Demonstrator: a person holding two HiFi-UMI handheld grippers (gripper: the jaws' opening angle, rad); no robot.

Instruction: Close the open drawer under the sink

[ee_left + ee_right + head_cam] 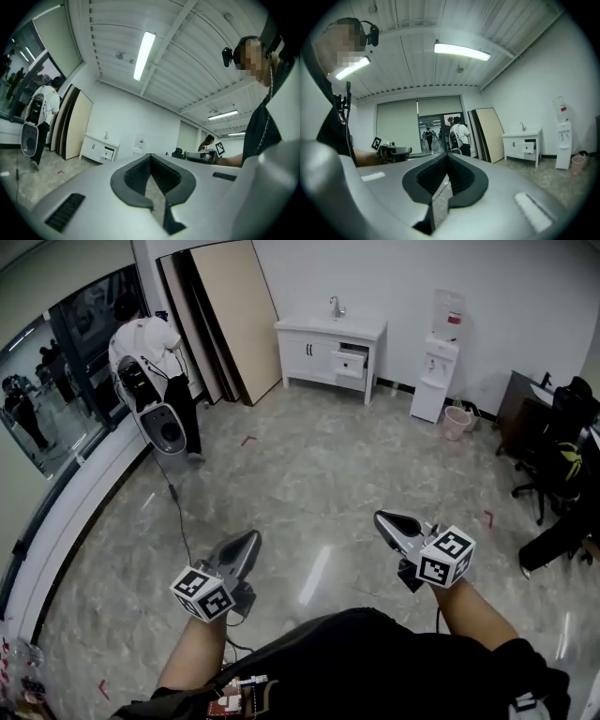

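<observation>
Against the far wall stands a white sink cabinet (330,351) with a tap on top. Its upper right drawer (350,359) is pulled out. The cabinet also shows small in the left gripper view (99,149) and in the right gripper view (522,144), with the drawer (528,146) open. My left gripper (251,538) and right gripper (380,517) are held out level over the floor, far from the cabinet. Both have their jaws together with nothing between them, the left gripper (150,157) and the right gripper (447,154) alike.
A person in white with a backpack (150,352) stands at the left by a grey device (167,427), and a cable trails across the floor. Boards (230,320) lean on the wall. A water dispenser (439,367), pink bin (457,421) and office chair (553,451) stand right.
</observation>
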